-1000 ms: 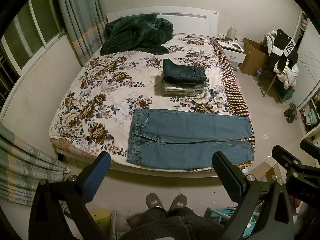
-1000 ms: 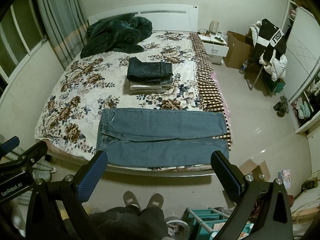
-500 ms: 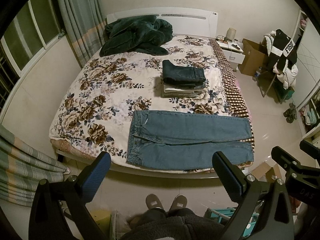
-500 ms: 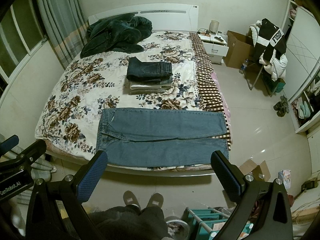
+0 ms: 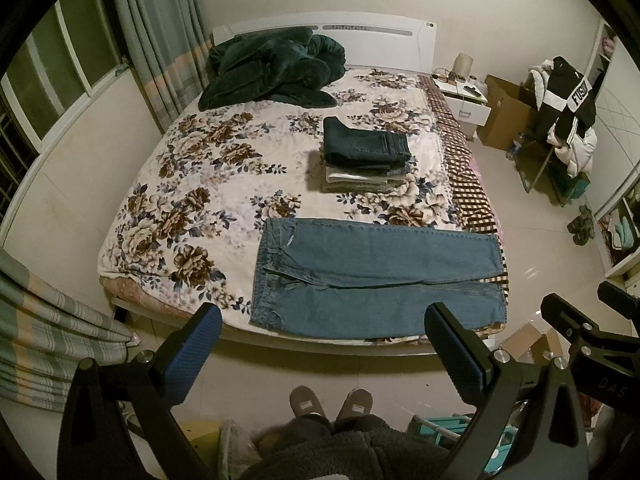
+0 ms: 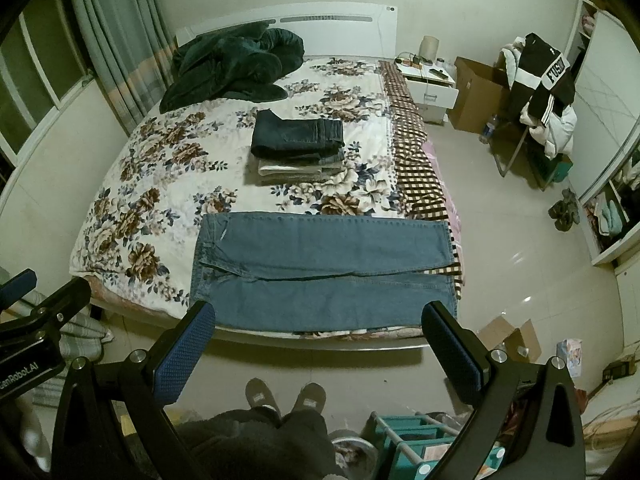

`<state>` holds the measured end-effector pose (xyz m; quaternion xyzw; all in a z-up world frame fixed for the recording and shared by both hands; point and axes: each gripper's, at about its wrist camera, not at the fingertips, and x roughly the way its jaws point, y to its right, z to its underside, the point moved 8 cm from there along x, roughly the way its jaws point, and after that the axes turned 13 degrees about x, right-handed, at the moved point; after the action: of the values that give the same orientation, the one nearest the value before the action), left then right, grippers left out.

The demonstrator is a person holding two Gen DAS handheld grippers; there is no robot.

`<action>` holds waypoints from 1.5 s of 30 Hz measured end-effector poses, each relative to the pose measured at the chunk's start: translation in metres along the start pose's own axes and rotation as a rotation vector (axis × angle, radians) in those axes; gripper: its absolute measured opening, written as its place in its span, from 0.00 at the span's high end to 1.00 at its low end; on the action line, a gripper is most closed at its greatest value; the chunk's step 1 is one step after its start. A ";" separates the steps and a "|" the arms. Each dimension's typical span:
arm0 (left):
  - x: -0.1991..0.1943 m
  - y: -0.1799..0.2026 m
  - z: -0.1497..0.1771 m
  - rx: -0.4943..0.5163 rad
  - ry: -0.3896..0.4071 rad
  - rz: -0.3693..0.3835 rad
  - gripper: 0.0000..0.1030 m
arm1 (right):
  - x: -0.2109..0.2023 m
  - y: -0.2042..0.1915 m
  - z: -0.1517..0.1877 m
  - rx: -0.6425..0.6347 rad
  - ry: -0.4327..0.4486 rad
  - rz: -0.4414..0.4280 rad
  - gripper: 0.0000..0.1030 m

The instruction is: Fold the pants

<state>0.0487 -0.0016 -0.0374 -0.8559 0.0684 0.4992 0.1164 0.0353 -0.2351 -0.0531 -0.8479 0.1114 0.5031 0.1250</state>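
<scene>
Both tools hang above the floor, well short of the bed: the left gripper (image 5: 324,344) and the right gripper (image 6: 318,340) each have fingers spread wide, holding nothing. Just ahead, light blue jeans (image 5: 372,280) lie flat along the bed's (image 5: 200,184) near edge. Farther on sits a stack of folded pants (image 6: 298,146), then a dark green blanket (image 5: 276,68).

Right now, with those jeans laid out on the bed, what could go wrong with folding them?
The light blue jeans lie along the near edge of the bed, leg ends by its right corner; a tug could slide them onto the floor. A wide sweep might also knock the stack of folded pants behind them. Both pairs of jaws are open and well back.
</scene>
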 end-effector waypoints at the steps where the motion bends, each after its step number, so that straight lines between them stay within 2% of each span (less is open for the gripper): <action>1: -0.001 0.000 -0.002 0.000 -0.002 0.000 0.00 | 0.004 0.001 0.004 0.000 -0.004 0.000 0.00; 6: 0.005 0.006 -0.008 -0.007 -0.015 -0.001 0.00 | 0.022 0.015 0.006 0.003 -0.021 -0.004 0.00; 11: 0.032 0.005 -0.018 -0.041 0.003 -0.060 0.00 | 0.055 0.039 -0.018 0.031 -0.029 0.006 0.00; 15: 0.071 -0.011 -0.046 -0.101 0.034 -0.147 0.00 | 0.100 0.060 -0.039 0.096 -0.025 0.019 0.00; 17: 0.094 -0.017 -0.057 -0.117 0.046 -0.172 0.00 | 0.134 0.079 -0.064 0.139 -0.027 0.033 0.00; 19: 0.123 -0.022 -0.061 -0.131 0.022 -0.209 0.00 | 0.170 0.098 -0.081 0.204 -0.028 0.058 0.00; 24: 0.225 -0.035 -0.066 -0.209 -0.094 -0.190 0.00 | 0.271 0.141 -0.114 0.386 -0.102 0.068 0.00; 29: 0.352 -0.047 -0.075 -0.283 -0.234 -0.196 0.00 | 0.399 0.183 -0.138 0.526 -0.165 0.128 0.00; 32: 0.419 -0.052 -0.080 -0.328 -0.290 -0.192 0.00 | 0.480 0.206 -0.150 0.580 -0.189 0.184 0.00; 38: 0.553 -0.061 -0.093 -0.373 -0.391 -0.196 0.00 | 0.623 0.235 -0.157 0.686 -0.283 0.236 0.00; 42: 0.633 -0.068 -0.089 -0.389 -0.465 -0.199 0.00 | 0.704 0.252 -0.160 0.731 -0.329 0.273 0.00; 45: 0.681 -0.075 -0.080 -0.428 -0.529 -0.189 0.00 | 0.745 0.261 -0.160 0.755 -0.360 0.306 0.00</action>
<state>0.4688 0.0484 -0.5824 -0.7045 -0.1500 0.6937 -0.0064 0.4342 -0.5802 -0.6613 -0.6156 0.3879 0.5795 0.3672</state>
